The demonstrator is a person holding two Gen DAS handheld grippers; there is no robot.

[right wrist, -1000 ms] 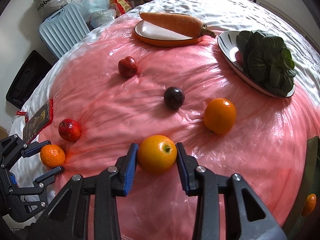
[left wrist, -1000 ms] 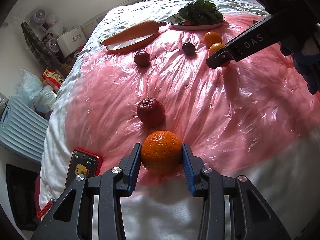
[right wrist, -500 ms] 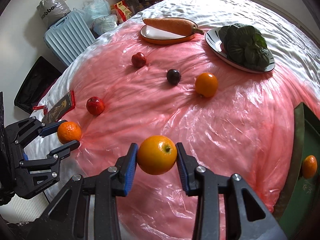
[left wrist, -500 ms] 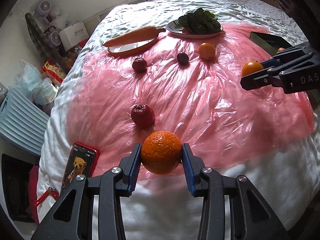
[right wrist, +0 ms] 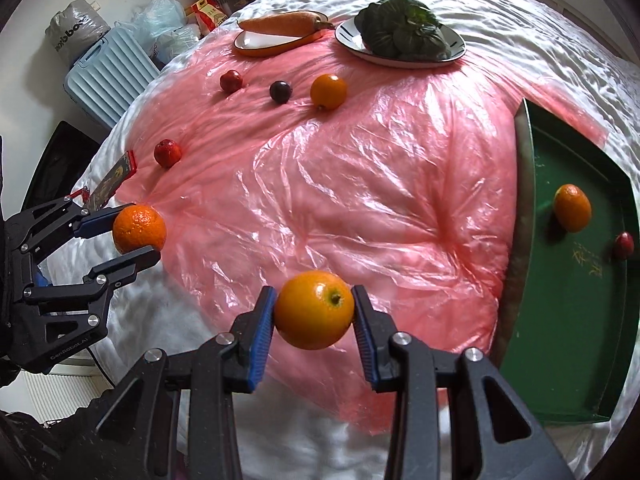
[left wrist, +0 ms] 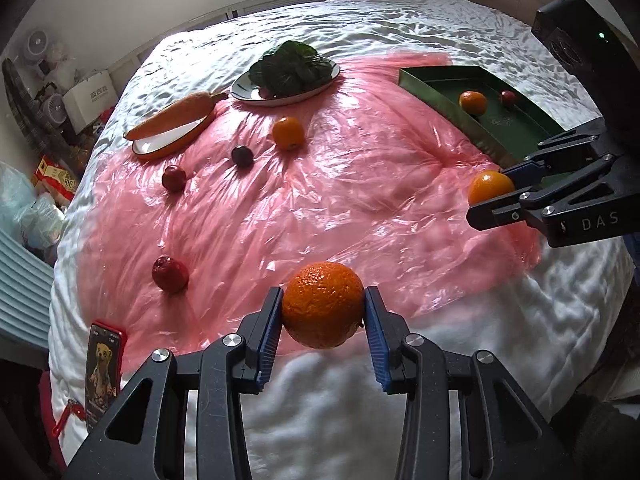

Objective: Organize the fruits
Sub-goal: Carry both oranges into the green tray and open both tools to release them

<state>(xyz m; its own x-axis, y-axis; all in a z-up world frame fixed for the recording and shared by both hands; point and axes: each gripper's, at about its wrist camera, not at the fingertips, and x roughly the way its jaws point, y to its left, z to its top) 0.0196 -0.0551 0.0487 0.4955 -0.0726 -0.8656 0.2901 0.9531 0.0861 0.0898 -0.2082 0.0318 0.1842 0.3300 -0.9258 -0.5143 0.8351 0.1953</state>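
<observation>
The right tongs (right wrist: pixel 314 311) are clenched on a smooth orange (right wrist: pixel 314 310), lifted clear of the pink plastic sheet (right wrist: pixel 340 168). The left tongs (left wrist: pixel 323 306) grip a rougher-skinned orange (left wrist: pixel 323 305), also off the bed. The move to come, as I judge it, turns on the green tray (right wrist: pixel 568 308): it lies to the right of the right tongs and a little ahead, with its near wall between the held fruit and the tray floor. The right tongs are clearly the nearer pair. From the left tongs the tray (left wrist: pixel 500 120) sits far ahead and to the right, with the right tongs (left wrist: pixel 490 196) in between, so they probably have to wait or go around. The tray's long axis runs away from the right tongs. Inside it lie a small orange (right wrist: pixel 572 208) and a dark red fruit (right wrist: pixel 624 245), apart, with bare floor near the front.

Further ahead of both tongs, on the sheet, rest another orange (right wrist: pixel 328 91), a dark plum (right wrist: pixel 280 91) and two red fruits (right wrist: pixel 231 80) (right wrist: pixel 168 153). Beyond them stand a plate with a carrot (right wrist: pixel 280 24) and a plate of greens (right wrist: pixel 400 32). A phone (left wrist: pixel 103 368) lies left of the left tongs.
</observation>
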